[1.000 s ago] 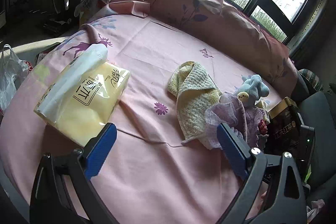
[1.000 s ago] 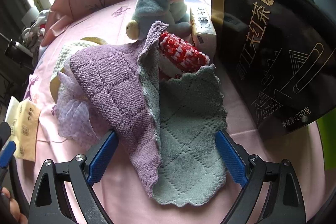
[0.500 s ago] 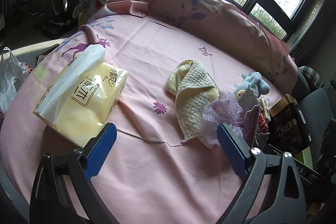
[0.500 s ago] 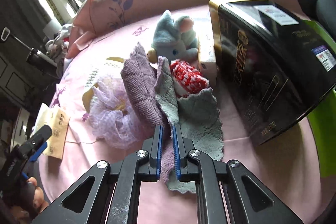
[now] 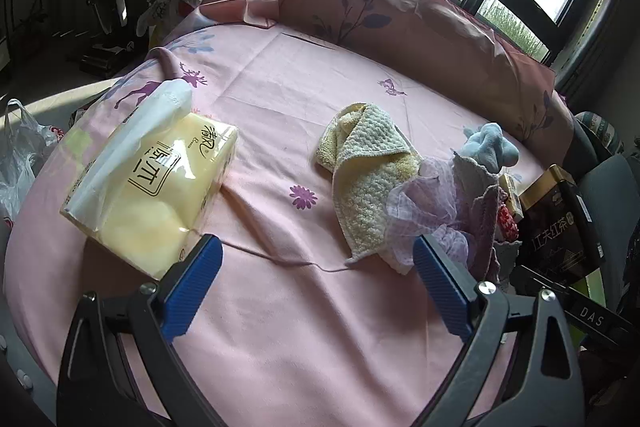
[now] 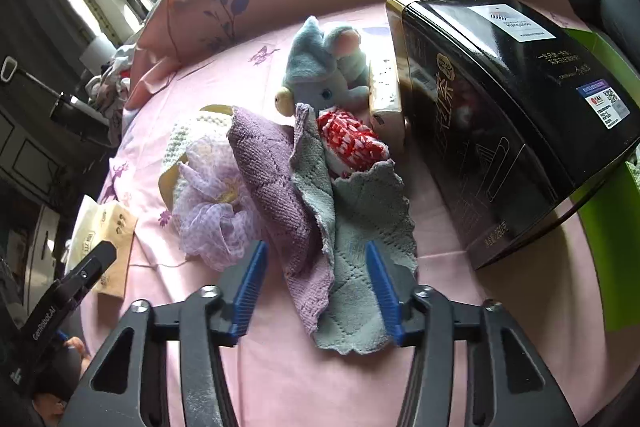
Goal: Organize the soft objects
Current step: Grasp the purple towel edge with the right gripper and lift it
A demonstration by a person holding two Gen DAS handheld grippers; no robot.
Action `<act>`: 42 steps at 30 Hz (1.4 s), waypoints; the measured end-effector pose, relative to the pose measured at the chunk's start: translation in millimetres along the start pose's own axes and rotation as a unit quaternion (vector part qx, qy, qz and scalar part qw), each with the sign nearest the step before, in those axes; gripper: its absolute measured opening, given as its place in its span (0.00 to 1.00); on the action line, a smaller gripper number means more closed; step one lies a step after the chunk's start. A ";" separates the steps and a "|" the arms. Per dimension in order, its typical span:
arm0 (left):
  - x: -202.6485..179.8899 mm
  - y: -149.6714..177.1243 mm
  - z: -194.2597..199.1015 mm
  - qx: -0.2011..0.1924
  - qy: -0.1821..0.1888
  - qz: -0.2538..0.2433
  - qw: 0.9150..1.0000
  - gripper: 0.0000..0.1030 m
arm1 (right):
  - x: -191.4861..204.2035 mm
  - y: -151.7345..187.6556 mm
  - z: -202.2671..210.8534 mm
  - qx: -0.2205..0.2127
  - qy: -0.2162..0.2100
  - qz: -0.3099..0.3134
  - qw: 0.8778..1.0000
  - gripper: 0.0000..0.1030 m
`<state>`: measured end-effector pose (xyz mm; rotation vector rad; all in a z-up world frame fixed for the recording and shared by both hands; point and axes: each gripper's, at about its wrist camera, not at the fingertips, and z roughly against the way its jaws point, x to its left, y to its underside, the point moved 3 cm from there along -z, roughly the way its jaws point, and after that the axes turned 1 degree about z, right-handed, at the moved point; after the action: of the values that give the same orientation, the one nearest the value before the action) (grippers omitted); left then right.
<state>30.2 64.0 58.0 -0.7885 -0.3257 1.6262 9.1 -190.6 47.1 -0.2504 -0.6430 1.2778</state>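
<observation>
A purple-and-grey cloth [image 6: 316,219] lies bunched on the pink table, its near edge between the open jaws of my right gripper [image 6: 316,283]; the pads do not grip it. Beside it lie a lilac mesh puff [image 6: 212,211], a red-and-white knit piece [image 6: 348,143], a blue plush toy [image 6: 328,75] and a yellow towel [image 5: 368,179]. The puff [image 5: 424,203] and plush [image 5: 488,147] also show in the left wrist view. My left gripper [image 5: 316,287] is open and empty above bare tablecloth, near the towel.
A yellow tissue pack [image 5: 156,187] lies left on the pink tablecloth [image 5: 300,339]. A tall black tea box [image 6: 500,115] stands right of the pile, a small box [image 6: 384,95] against it. A pink cushion [image 5: 400,19] lines the far side.
My right gripper was open a second ago, shut on the purple-and-grey cloth and lifted it half a second ago, and now stands open again with the cloth settled. The left gripper barely moved.
</observation>
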 end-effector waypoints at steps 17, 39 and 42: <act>0.9 1.8 -2.4 0.010 0.000 -0.001 1.000 0.92 | -0.9 3.5 -46.6 -0.003 0.046 -0.007 0.999 0.11; 14.2 -2.0 0.1 0.016 0.021 0.036 0.999 0.92 | 42.0 0.2 80.6 -0.111 -0.174 0.019 0.978 0.04; 19.7 -3.6 1.6 0.017 0.026 0.049 0.998 0.92 | 55.0 5.4 99.4 -0.127 -0.208 0.038 0.969 0.04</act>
<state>31.3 83.8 55.3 -0.8310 -0.2254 1.6955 -44.4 -154.4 140.8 -0.2193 -1.1694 1.3325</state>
